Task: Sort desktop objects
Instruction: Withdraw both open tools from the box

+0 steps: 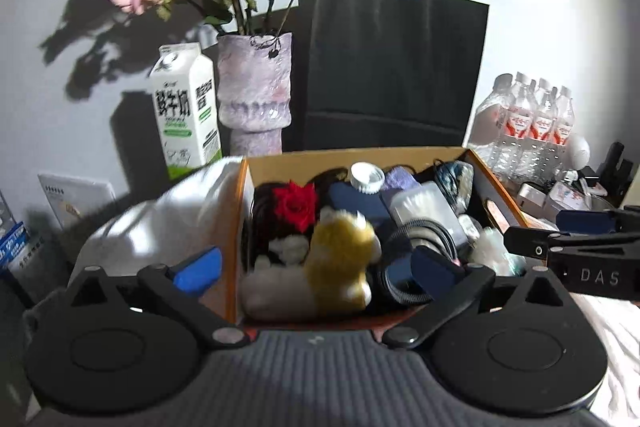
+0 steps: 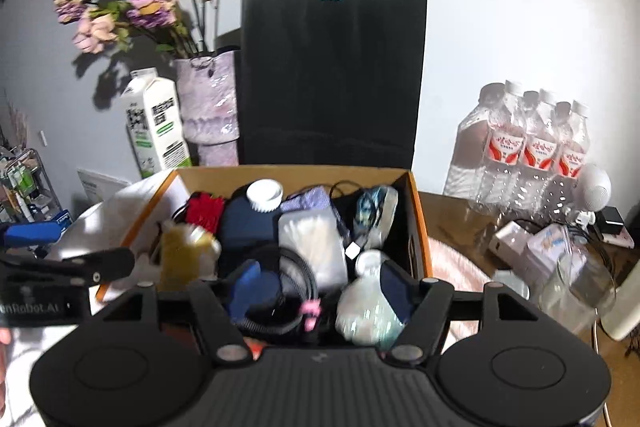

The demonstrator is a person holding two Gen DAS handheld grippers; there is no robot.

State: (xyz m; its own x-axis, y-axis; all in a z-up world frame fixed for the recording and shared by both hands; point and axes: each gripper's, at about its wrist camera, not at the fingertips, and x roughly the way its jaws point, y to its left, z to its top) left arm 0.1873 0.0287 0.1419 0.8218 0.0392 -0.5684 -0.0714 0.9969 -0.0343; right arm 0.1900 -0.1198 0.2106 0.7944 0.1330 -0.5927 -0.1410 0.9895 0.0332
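Note:
An orange-rimmed cardboard box (image 1: pixel 360 155) (image 2: pixel 296 173) holds several items: a yellow and white plush toy (image 1: pixel 340 255) (image 2: pixel 184 251), a red flower (image 1: pixel 296 205) (image 2: pixel 204 211), a white-capped blue bottle (image 1: pixel 366 177) (image 2: pixel 264 195), a clear case of cotton swabs (image 1: pixel 420 203) (image 2: pixel 312 239) and a black cable (image 2: pixel 296 267). My left gripper (image 1: pixel 316 267) hovers over the box's near left part, open wide, the plush toy lying below without touching the pads. My right gripper (image 2: pixel 322 289) is open over the near right part, above the cable, with a crumpled whitish bag (image 2: pixel 364 311) by its right finger.
Behind the box stand a black paper bag (image 1: pixel 392 67), a lilac vase of dried roses (image 1: pixel 256 91) and a milk carton (image 1: pixel 188 111). A pack of water bottles (image 2: pixel 532 143), small boxes and a glass jar (image 2: pixel 576 287) crowd the right. A white cloth (image 1: pixel 160 223) lies left of the box.

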